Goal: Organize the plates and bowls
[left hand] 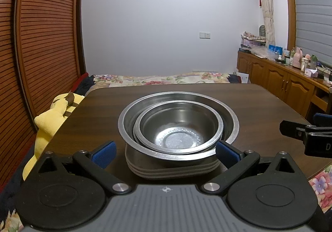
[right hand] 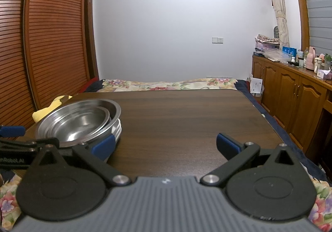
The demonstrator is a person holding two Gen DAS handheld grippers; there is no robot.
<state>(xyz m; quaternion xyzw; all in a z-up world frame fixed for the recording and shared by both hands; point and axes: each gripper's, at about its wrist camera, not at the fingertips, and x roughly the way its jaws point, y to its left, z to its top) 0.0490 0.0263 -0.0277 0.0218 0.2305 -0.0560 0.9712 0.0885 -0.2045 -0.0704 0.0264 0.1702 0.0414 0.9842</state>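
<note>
A nested stack of steel bowls (left hand: 178, 128) stands on the dark wooden table (left hand: 259, 103), with smaller bowls (left hand: 180, 136) tilted inside a wide one and several rims stacked below. My left gripper (left hand: 166, 152) is open, its blue fingertips (left hand: 104, 153) on either side of the stack's near edge, not touching it. In the right wrist view the stack (right hand: 78, 122) sits at the left. My right gripper (right hand: 166, 146) is open and empty over bare table (right hand: 186, 119), to the right of the stack. It also shows at the right edge of the left wrist view (left hand: 307, 132).
A yellow plush toy (left hand: 54, 119) lies off the table's left edge. A bed with a floral cover (left hand: 161, 79) is behind the table. Wooden cabinets (left hand: 280, 78) with clutter on top run along the right wall, and a slatted wardrobe (left hand: 41, 34) stands on the left.
</note>
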